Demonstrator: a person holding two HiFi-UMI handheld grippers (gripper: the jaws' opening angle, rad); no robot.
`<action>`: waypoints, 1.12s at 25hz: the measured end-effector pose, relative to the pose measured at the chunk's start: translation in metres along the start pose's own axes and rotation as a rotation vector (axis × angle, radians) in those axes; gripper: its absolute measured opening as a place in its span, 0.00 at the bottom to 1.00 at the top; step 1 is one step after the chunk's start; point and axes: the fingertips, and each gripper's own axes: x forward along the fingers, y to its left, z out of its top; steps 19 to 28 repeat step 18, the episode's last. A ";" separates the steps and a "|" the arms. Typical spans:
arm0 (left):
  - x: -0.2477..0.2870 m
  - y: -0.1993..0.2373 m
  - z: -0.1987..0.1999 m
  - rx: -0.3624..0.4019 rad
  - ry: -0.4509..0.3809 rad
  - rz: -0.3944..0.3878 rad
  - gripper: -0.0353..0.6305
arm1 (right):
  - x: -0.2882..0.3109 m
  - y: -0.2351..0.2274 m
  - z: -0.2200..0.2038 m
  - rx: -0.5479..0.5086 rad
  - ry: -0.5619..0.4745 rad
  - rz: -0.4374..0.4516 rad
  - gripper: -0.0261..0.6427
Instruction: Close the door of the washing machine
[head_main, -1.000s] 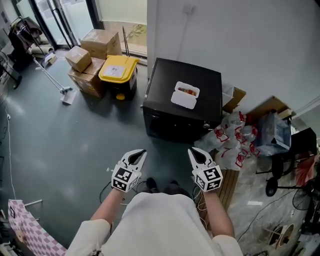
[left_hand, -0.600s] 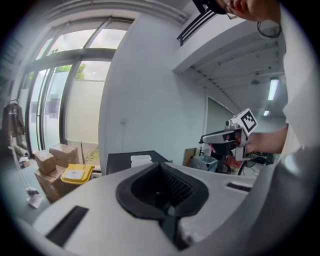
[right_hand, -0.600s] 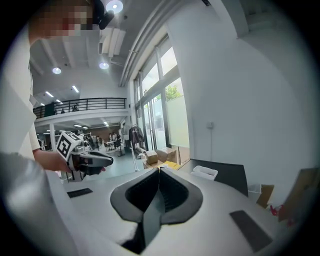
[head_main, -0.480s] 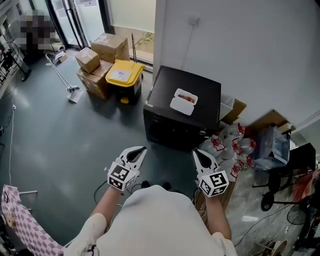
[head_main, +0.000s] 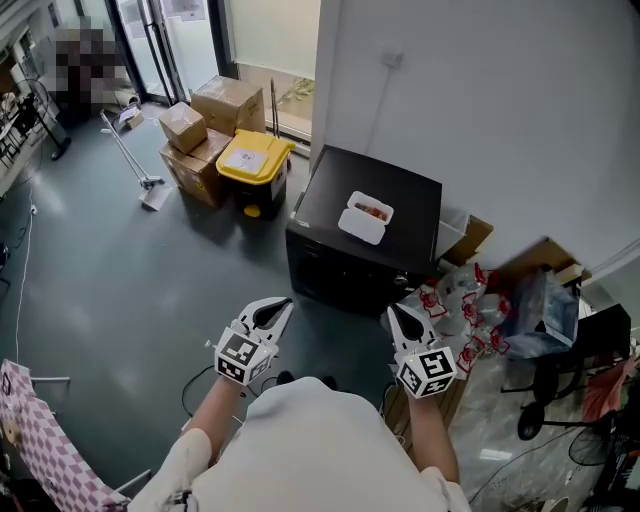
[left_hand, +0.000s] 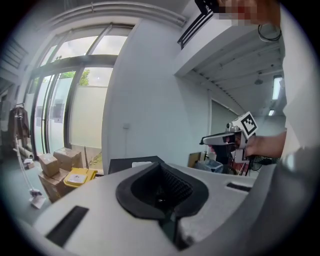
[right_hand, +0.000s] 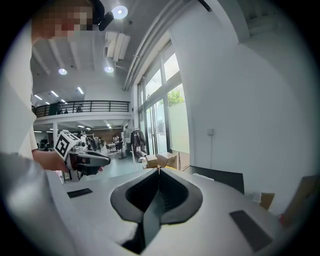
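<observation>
The washing machine (head_main: 370, 215) is a black box standing against the white wall, with a white food container (head_main: 365, 217) on its top. Its dark front (head_main: 335, 270) faces me and looks flush. My left gripper (head_main: 284, 302) is held level, short of the machine's front left corner, shut and empty. To the right, my right gripper (head_main: 392, 312) is held the same way, shut with nothing in it. In the left gripper view the shut tip (left_hand: 160, 164) points over the machine's top (left_hand: 131, 162). The right gripper view shows its tip (right_hand: 159, 170) closed too.
Cardboard boxes (head_main: 215, 120) and a yellow-lidded bin (head_main: 255, 160) stand left of the machine, with a mop (head_main: 135, 160) on the floor. Plastic bags (head_main: 470, 290) and a chair (head_main: 560, 380) crowd the right. A checkered cloth (head_main: 40, 440) lies at the lower left.
Both grippers have risen a little and stay shut. The head view has swung, so the machine and boxes sit further right and the hands lower in the picture.
</observation>
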 end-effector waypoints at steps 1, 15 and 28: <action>0.001 -0.001 0.001 -0.001 -0.001 0.003 0.07 | 0.000 -0.003 -0.001 0.002 0.000 -0.002 0.08; 0.008 -0.002 -0.011 -0.013 0.020 0.014 0.07 | 0.005 -0.009 -0.003 -0.033 0.011 0.010 0.08; 0.011 -0.005 -0.011 -0.013 0.021 0.011 0.07 | 0.003 -0.015 -0.001 -0.046 0.014 0.011 0.08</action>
